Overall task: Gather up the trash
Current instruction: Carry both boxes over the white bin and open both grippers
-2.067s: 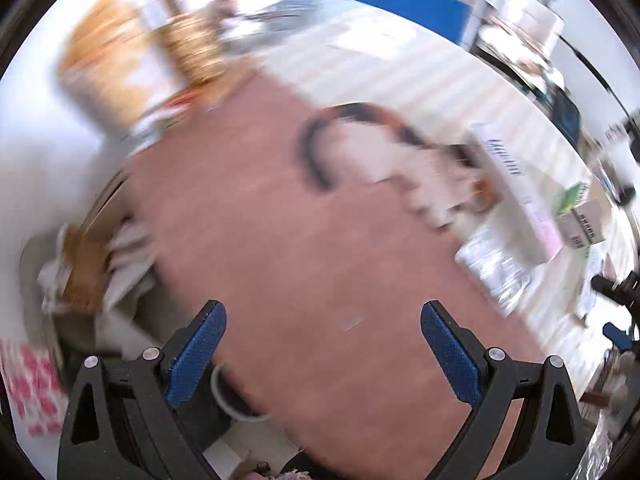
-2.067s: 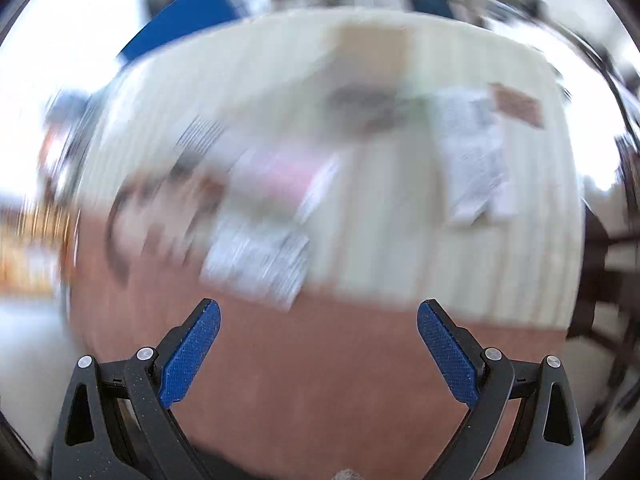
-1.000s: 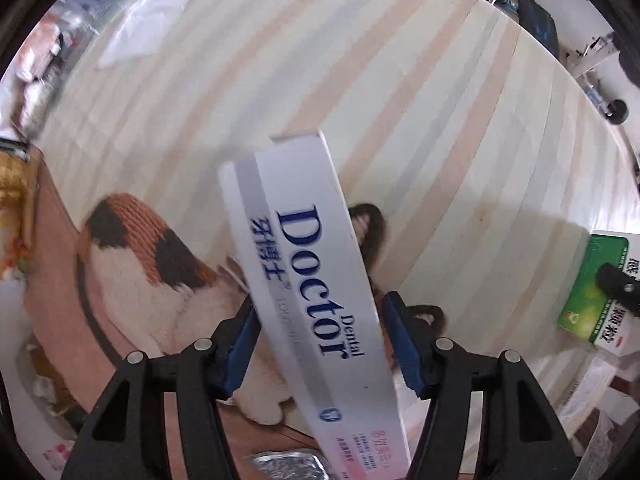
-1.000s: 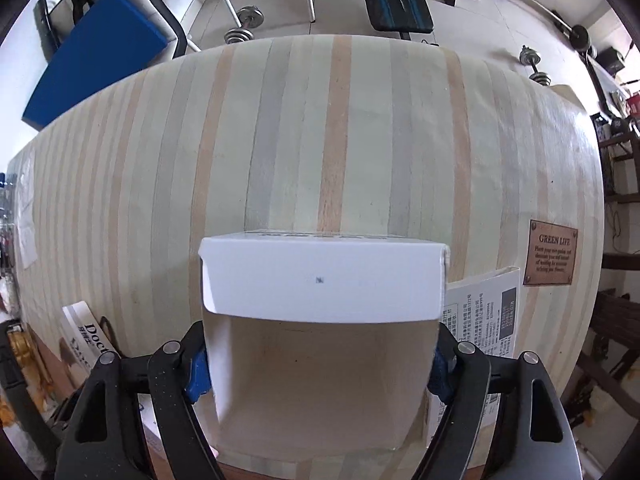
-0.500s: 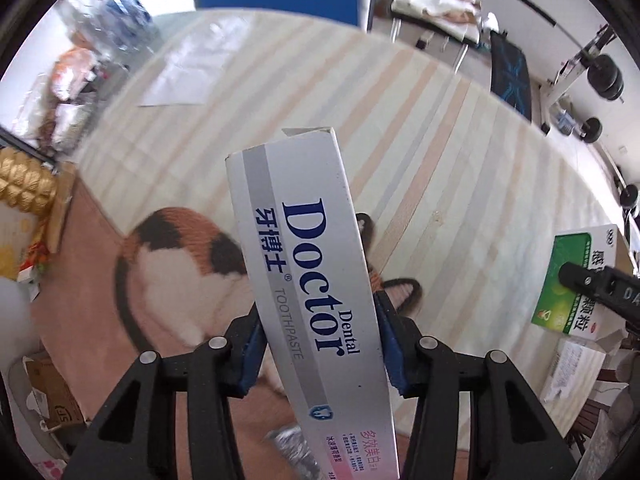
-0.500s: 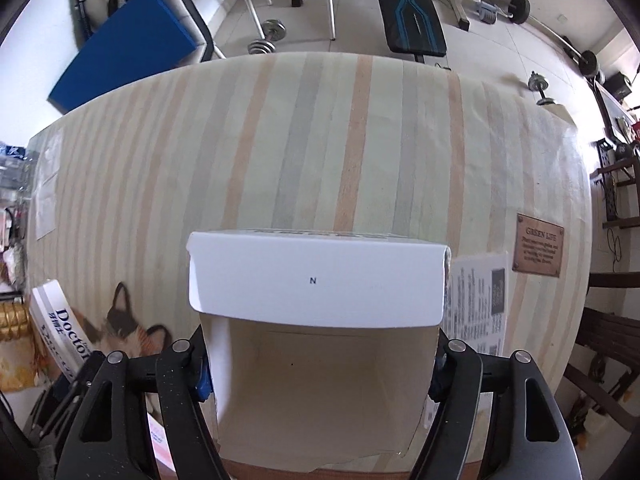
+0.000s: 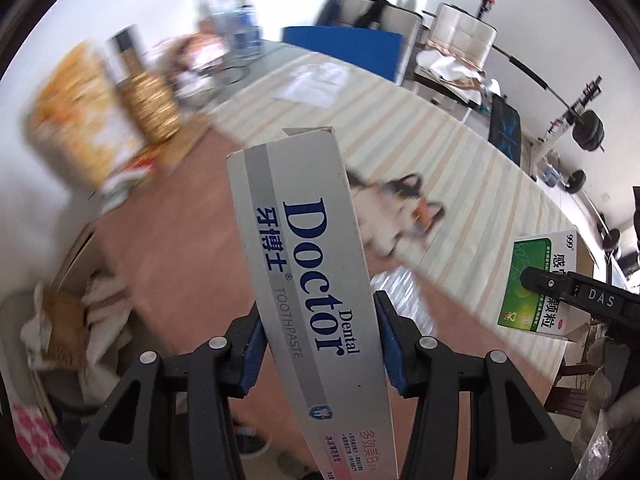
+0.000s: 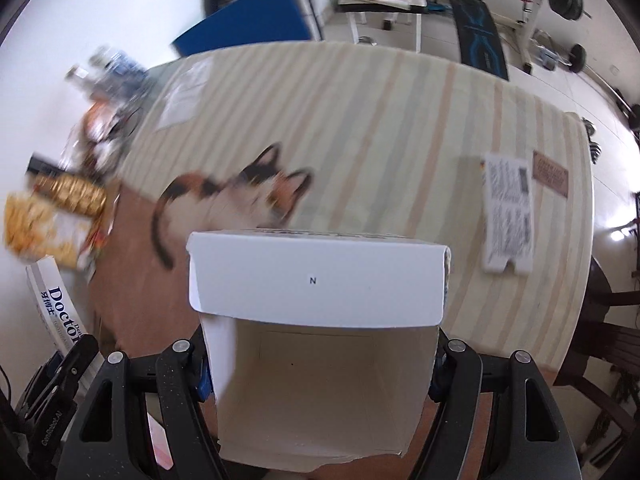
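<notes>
Left gripper (image 7: 318,344) clamps the toothpaste box (image 7: 308,280); right gripper (image 8: 320,364) clamps the open carton (image 8: 320,320). Maintain both grips until above the bin.

Striped tablecloth (image 8: 360,128) with cat print (image 8: 240,196), blue mat (image 8: 256,20), weight bench (image 8: 478,34), barbell (image 7: 586,128)

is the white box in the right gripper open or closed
Open. The white box clamped in the right gripper has its flap folded back, baring an empty-looking inside.
</notes>
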### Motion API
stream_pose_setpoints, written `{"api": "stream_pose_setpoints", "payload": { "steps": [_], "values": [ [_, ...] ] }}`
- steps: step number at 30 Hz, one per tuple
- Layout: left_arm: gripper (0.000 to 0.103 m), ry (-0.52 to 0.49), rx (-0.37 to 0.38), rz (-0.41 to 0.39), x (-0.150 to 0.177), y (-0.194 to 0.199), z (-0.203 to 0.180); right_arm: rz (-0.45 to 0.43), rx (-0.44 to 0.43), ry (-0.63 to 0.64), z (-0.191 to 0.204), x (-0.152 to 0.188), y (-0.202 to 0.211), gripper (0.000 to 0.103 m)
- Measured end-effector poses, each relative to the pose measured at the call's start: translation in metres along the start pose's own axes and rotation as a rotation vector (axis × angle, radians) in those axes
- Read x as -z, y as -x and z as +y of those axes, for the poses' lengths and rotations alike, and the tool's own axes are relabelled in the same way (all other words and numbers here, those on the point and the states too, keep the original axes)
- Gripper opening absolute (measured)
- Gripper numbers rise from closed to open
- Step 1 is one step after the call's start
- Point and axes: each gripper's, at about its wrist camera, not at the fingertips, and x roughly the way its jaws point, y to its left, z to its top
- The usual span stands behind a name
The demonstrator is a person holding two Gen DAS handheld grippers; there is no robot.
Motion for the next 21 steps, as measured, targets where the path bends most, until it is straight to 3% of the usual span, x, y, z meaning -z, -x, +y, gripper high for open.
{"api": "stream_pose_setpoints", "payload": {
  "steps": [5, 10, 15, 21],
  "values": [
    [0.046, 0.091, -0.024, 0.015, 0.094, 0.04, 0.071, 0.044, -0.058, 0.124, 0.059, 0.104, 0.013, 0.076],
    [0.046, 0.22, -0.055, 0.1, 0.195, 0.04, 0.145, 0.125, -0.089, 0.243, 0.109, 0.21, -0.008, 0.076],
    [0.046, 0.387, -0.07, 0.277, 0.301, -0.019, 0.219, 0.264, -0.068, 0.353, 0.147, 0.305, -0.081, 0.076],
    [0.047, 0.554, -0.037, 0.402, 0.382, -0.136, 0.282, 0.398, -0.013, 0.441, 0.172, 0.379, -0.204, 0.076]
  ]
}}
